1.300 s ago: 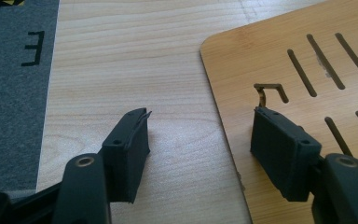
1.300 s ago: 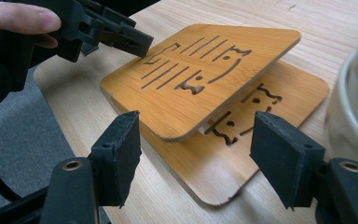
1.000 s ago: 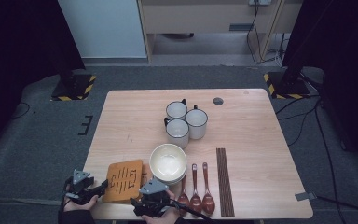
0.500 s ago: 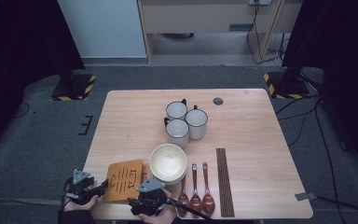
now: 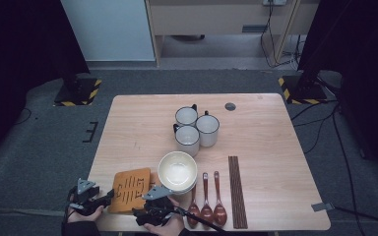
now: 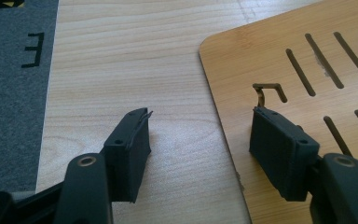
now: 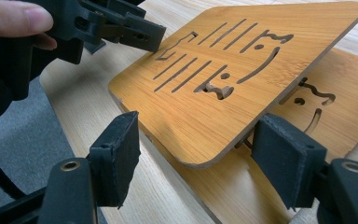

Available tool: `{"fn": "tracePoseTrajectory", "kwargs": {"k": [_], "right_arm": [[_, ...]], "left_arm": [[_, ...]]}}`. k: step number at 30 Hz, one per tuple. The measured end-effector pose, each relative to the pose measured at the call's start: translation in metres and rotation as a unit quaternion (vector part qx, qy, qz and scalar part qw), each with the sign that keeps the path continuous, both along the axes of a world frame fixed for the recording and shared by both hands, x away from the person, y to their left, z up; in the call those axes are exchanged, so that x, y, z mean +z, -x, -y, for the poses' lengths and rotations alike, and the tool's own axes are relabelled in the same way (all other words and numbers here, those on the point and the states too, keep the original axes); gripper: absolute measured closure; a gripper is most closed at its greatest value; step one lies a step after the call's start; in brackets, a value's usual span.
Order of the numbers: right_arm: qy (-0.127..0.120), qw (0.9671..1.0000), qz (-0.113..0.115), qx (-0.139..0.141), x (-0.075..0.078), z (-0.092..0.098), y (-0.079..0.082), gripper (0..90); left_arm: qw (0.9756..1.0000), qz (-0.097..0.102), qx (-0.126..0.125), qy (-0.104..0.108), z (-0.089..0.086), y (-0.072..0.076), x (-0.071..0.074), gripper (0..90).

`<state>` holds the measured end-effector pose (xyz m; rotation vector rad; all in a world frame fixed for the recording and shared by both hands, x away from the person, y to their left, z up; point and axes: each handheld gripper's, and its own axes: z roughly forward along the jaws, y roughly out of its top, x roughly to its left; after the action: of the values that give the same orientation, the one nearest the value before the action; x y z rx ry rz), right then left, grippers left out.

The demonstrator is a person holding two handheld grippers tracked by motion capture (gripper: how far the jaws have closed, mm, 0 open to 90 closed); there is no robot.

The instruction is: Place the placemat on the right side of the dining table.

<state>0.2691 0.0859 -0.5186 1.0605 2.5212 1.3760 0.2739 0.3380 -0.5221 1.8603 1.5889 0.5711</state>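
Note:
Two slotted bamboo boards lie stacked at the table's front left (image 5: 133, 189). In the right gripper view the top board (image 7: 242, 56) is tilted up off the lower board (image 7: 349, 93). Its near corner sits between the wide jaws of my right gripper (image 7: 198, 135); the left pad stands clear of it. At the board's far edge my left gripper (image 7: 121, 28) reaches in, held by a hand. In its own view my left gripper (image 6: 200, 116) straddles the board's left edge (image 6: 270, 60), one jaw over the table, one over the board, not pinching. From above, left gripper (image 5: 109, 195) and right gripper (image 5: 139, 211) flank the boards.
A cream bowl (image 5: 177, 171) stands just right of the boards. Three wooden spoons (image 5: 205, 199) and dark chopsticks (image 5: 237, 191) lie further right. Three white mugs (image 5: 196, 128) cluster mid-table. The table's front edge (image 5: 275, 227) is close to both hands.

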Motion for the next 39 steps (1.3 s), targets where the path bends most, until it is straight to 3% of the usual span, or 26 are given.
{"fn": "tracePoseTrajectory", "kwargs": {"k": [11,18,22,30,39], "right_arm": [[0.000,1.0000,-0.007,-0.007,-0.001,-0.001,-0.004,34.3],[0.000,0.9997,-0.024,-0.003,-0.007,-0.003,-0.005,35.1],[-0.009,0.9997,-0.024,-0.004,-0.004,-0.003,-0.006,35.8],[-0.035,0.9991,-0.021,-0.013,0.003,0.000,-0.006,45.8],[-0.047,0.9977,-0.047,-0.009,0.003,-0.002,-0.011,48.3]], "left_arm": [[1.0000,0.000,0.002,0.001,-0.001,0.000,0.000,38.2],[1.0000,0.001,-0.001,0.002,-0.001,0.000,-0.001,38.1],[1.0000,0.002,-0.001,0.003,-0.001,0.000,-0.001,38.1],[1.0000,0.005,-0.001,0.003,-0.001,0.000,0.000,38.0],[1.0000,0.008,0.003,0.003,-0.001,0.001,-0.001,38.1]]}}
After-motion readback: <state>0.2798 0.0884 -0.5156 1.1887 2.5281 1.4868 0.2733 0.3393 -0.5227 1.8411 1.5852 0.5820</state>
